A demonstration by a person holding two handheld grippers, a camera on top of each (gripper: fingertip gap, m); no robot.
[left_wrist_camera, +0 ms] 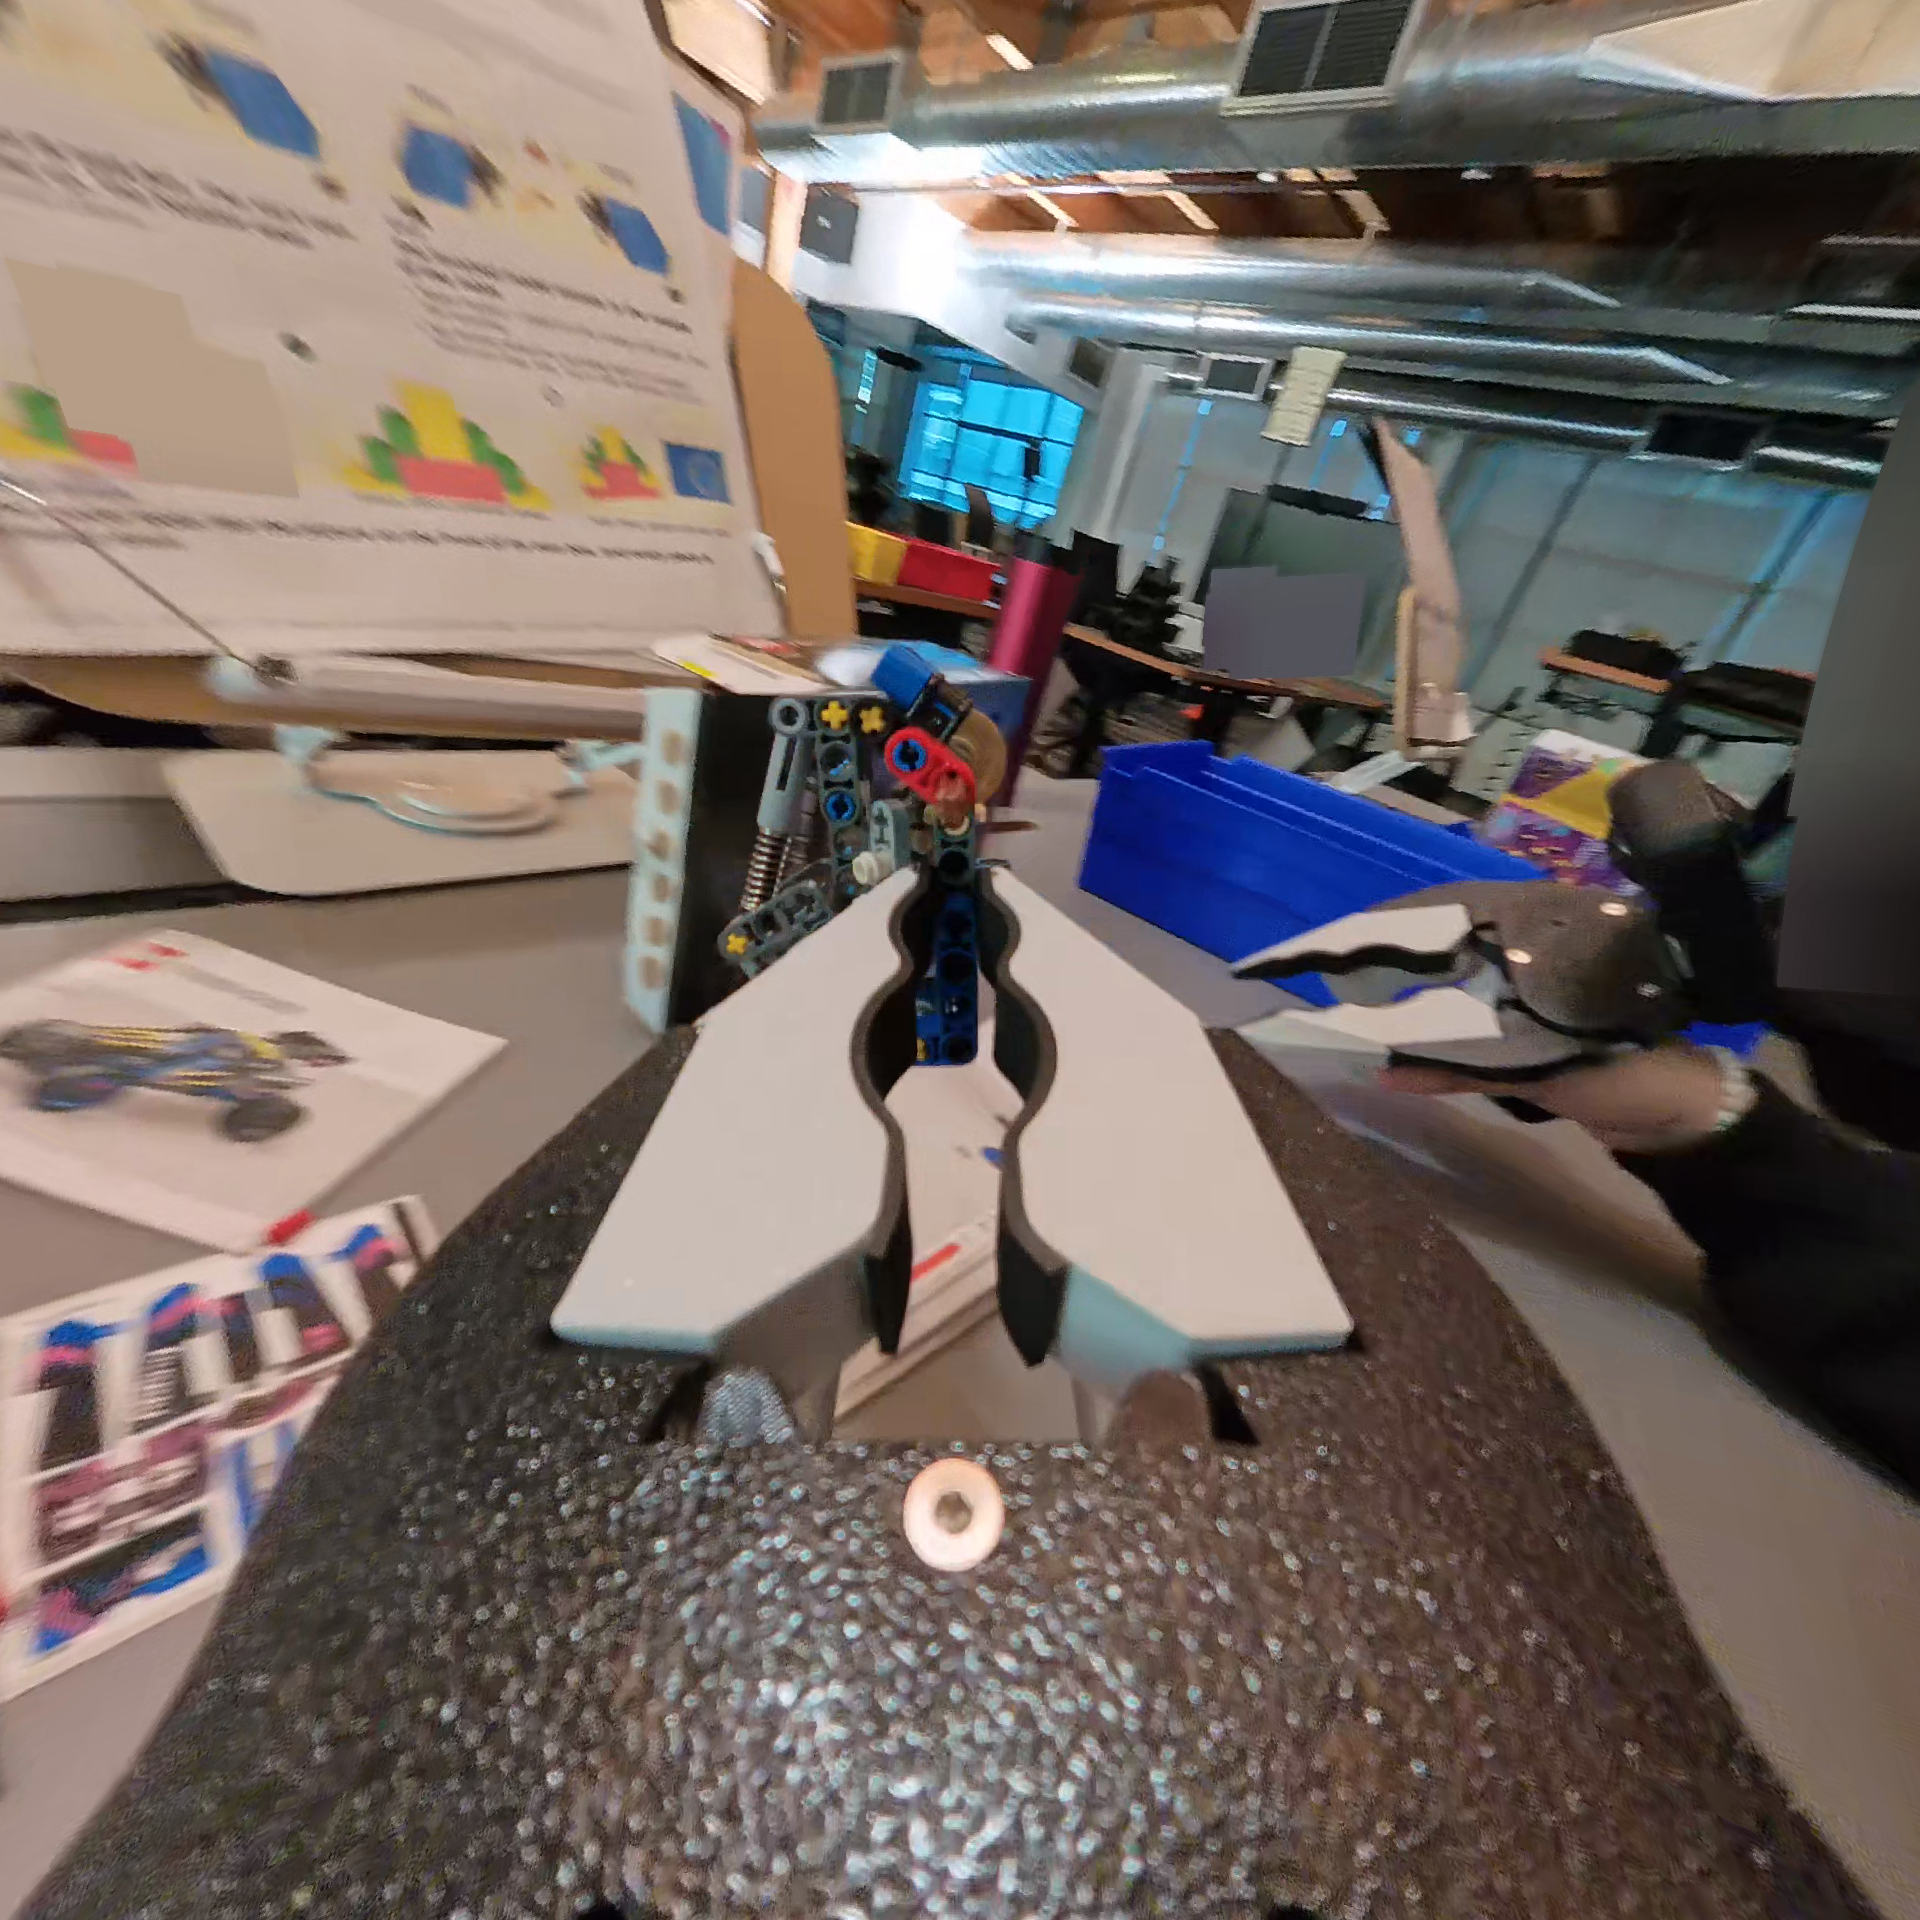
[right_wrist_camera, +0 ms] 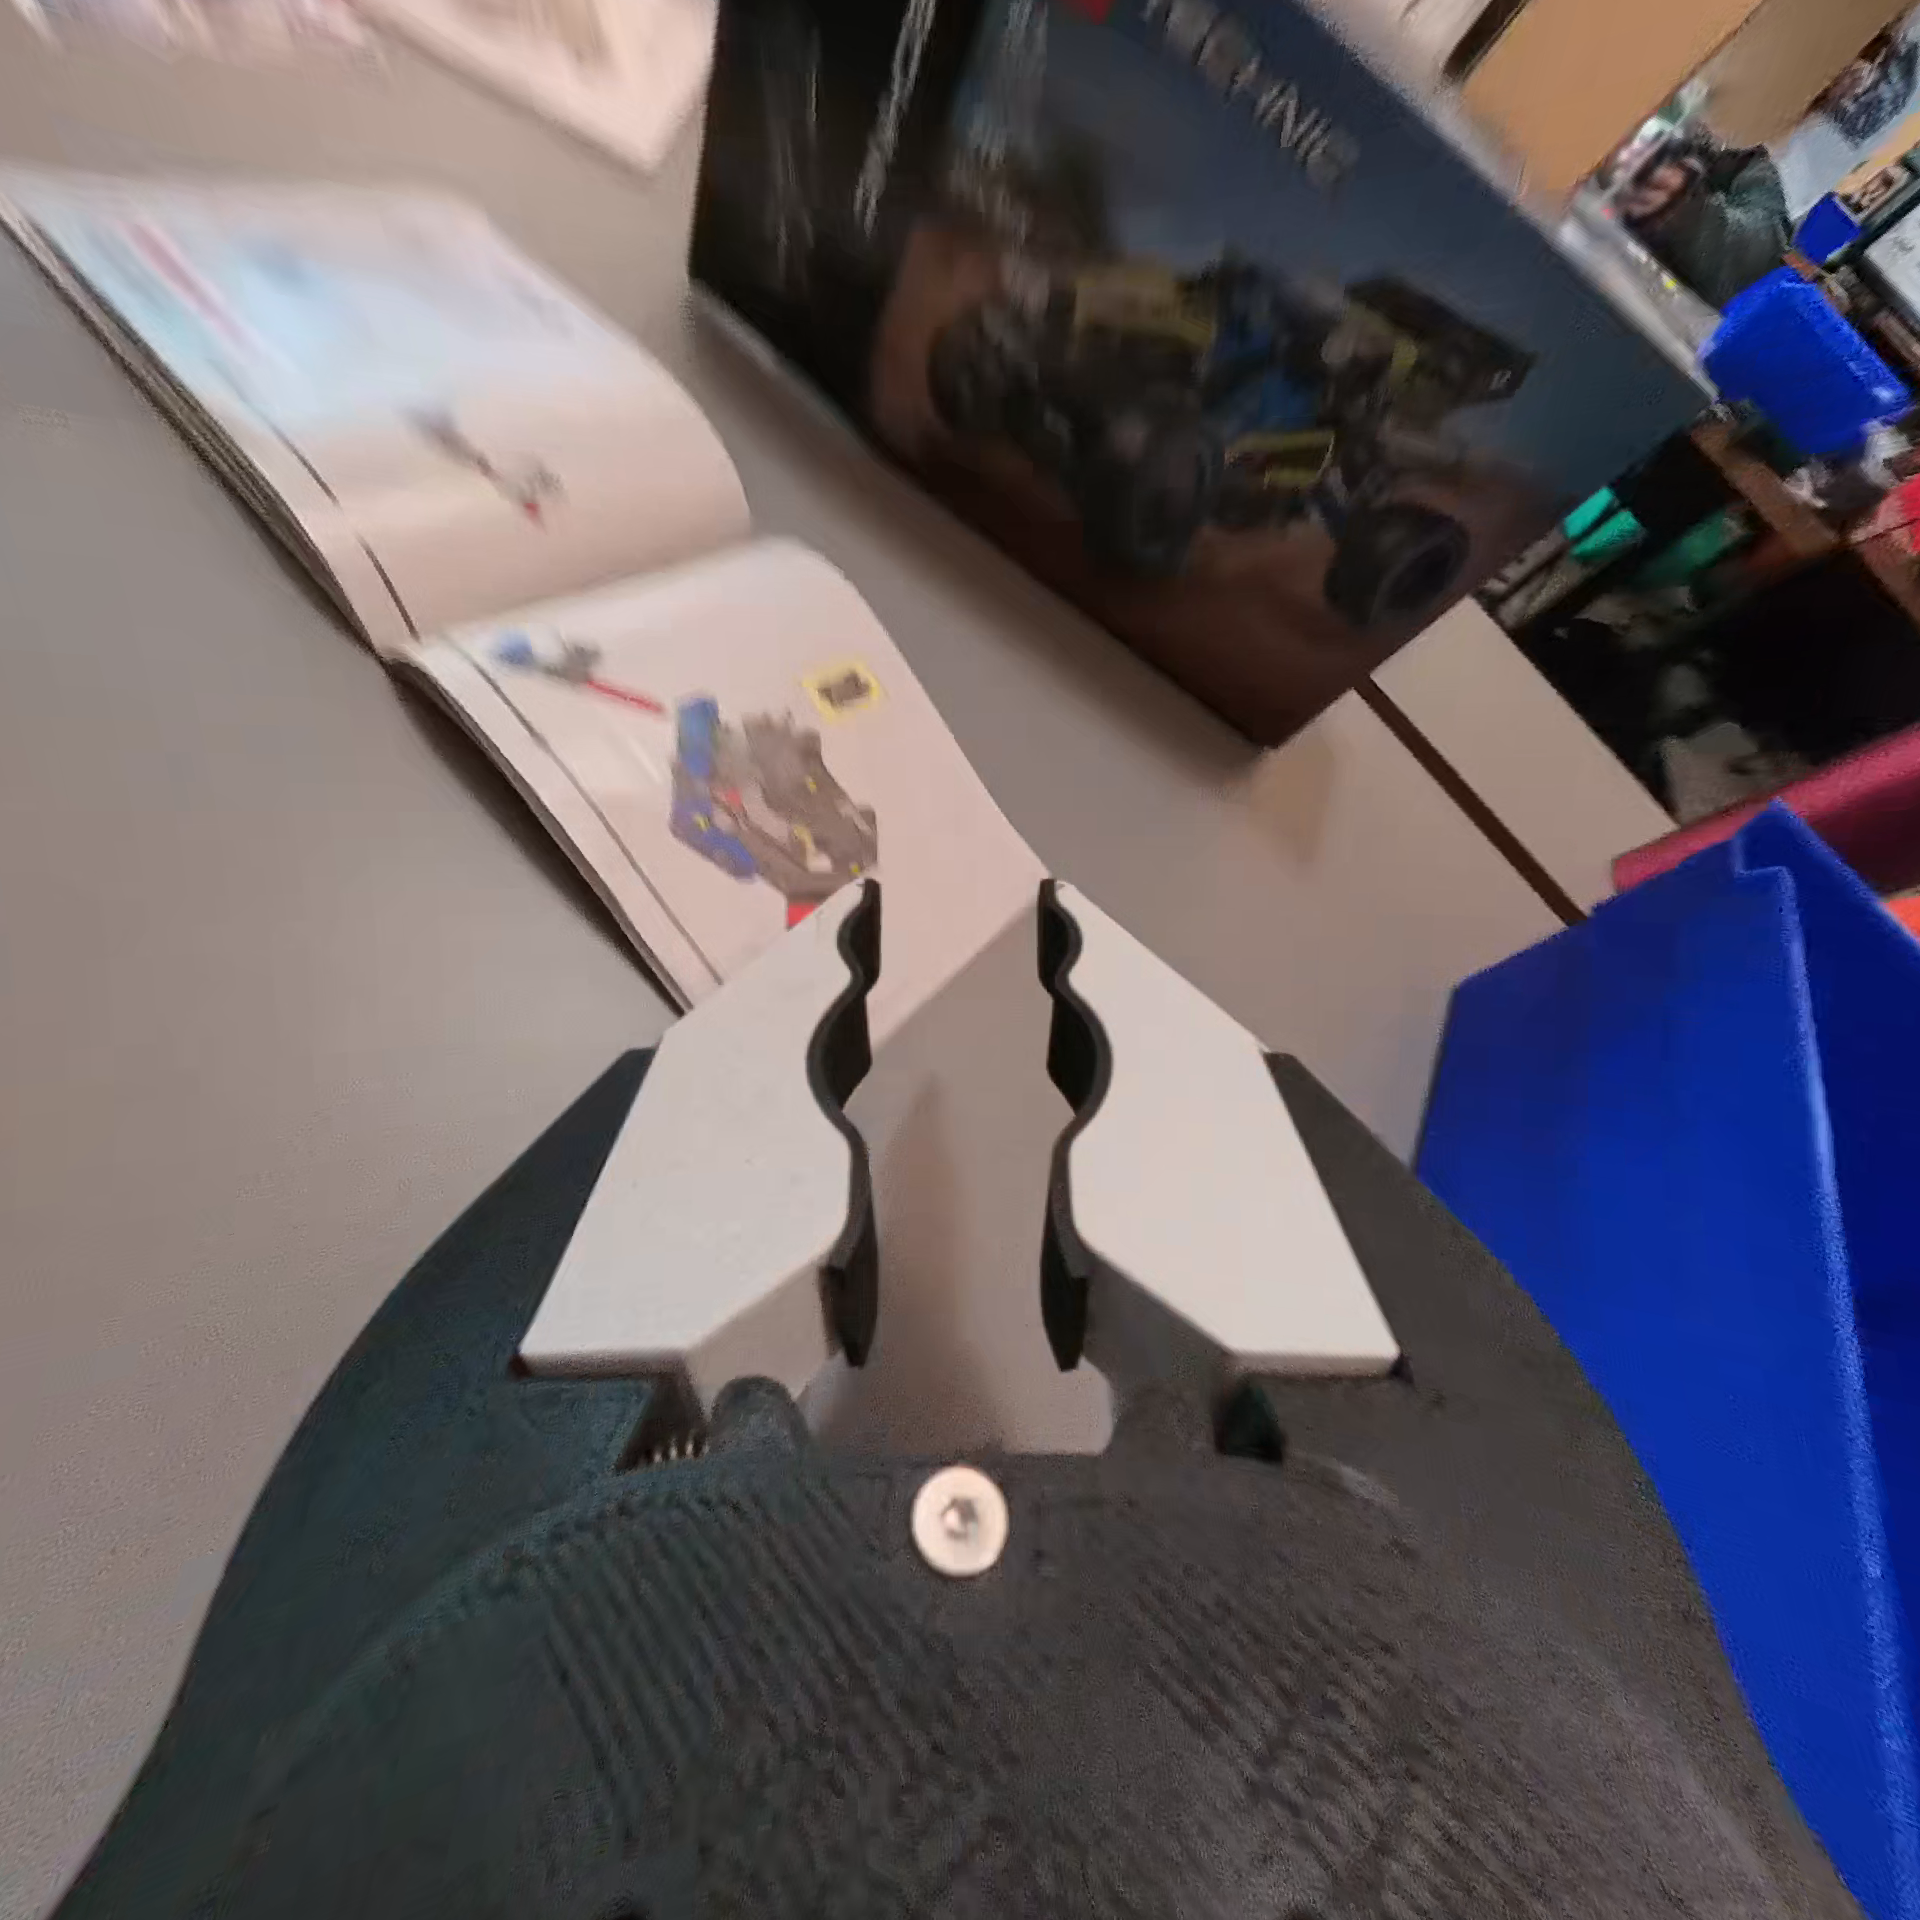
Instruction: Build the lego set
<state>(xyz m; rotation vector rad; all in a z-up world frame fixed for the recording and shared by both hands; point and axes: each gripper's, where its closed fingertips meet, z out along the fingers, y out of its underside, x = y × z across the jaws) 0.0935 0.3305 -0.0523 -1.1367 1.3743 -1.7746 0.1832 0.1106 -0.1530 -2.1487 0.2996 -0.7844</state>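
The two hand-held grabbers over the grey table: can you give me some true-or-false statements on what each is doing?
1. The left gripper has its fingers closed on the blue beam of the partly built grey, blue and red lego assembly. True.
2. The right gripper carries a lego piece. False: its fingers are apart with nothing between them.
3. An open instruction booklet lies on the grey table ahead of the right gripper. True.
4. The bright blue plastic bin is left of the right gripper. False: it is on its right.
5. The dark lego box with a buggy picture stands beyond the booklet. True.
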